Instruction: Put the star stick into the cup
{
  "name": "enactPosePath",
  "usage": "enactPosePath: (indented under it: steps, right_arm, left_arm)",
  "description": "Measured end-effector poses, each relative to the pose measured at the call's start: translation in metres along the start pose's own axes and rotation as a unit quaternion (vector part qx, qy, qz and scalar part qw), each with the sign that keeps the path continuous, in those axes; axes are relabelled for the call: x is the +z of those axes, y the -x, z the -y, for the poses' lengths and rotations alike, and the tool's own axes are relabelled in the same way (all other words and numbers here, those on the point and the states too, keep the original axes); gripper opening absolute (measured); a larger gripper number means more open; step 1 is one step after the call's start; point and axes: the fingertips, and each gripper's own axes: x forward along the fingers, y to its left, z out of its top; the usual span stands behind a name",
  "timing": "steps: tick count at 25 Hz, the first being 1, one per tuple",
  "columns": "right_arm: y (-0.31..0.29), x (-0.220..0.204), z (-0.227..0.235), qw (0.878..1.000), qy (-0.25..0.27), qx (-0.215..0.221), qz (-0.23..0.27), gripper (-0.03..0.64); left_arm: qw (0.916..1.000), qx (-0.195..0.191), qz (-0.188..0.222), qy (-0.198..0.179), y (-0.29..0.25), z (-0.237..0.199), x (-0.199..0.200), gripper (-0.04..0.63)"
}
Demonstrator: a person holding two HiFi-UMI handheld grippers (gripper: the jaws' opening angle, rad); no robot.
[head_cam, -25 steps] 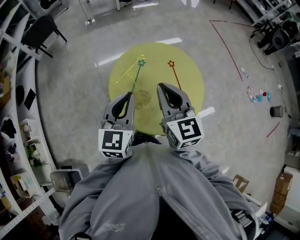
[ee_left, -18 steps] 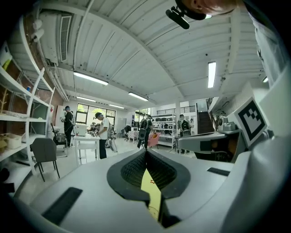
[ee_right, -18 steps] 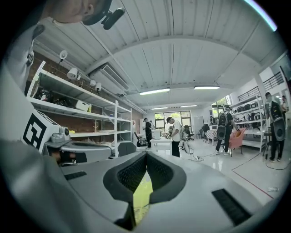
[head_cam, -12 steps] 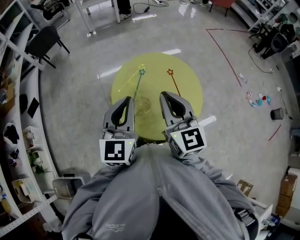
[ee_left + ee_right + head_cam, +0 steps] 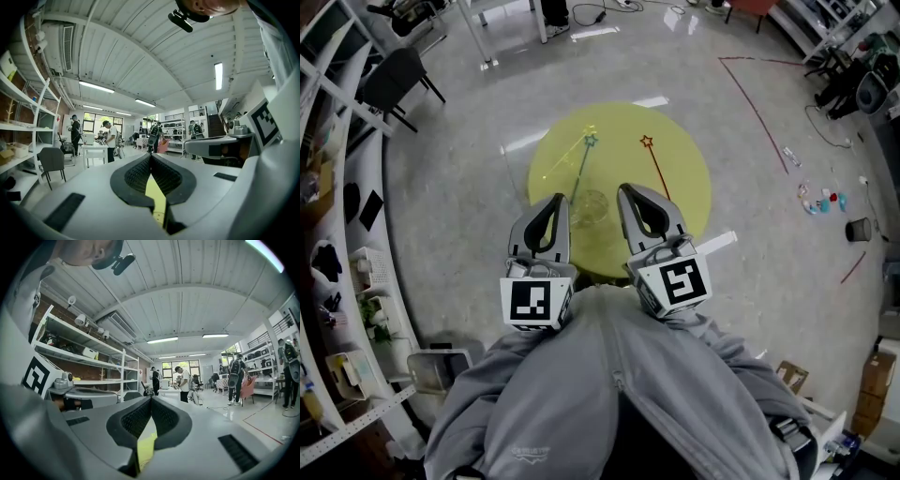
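Two star sticks lie on the yellow round table [image 5: 684, 178]: a teal star stick [image 5: 584, 167] ending near the clear cup [image 5: 592, 204], and a red star stick [image 5: 656, 169]. My left gripper [image 5: 557, 200] and right gripper [image 5: 624, 191] are both closed and empty. Reaching in, I could topple that light cup.

yellow table [image 5: 684, 178] | cup [image 5: 592, 206] | green star stick [image 5: 583, 167] | red star stick [image 5: 656, 169]

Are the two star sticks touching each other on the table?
Apart. The head view shows bare yellow table between the teal star stick and the red star stick along their whole visible length.
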Motion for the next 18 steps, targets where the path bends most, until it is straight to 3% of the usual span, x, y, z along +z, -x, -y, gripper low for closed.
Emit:
enactPosePath:
  steps: [18]
  right_arm:
    - [-0.009,-0.001,0.009,1.000,0.004,0.004,-0.003,0.034]
  left_arm:
    - [0.9999,-0.003,-0.008,0.012,-0.014,-0.001,-0.003,0.017]
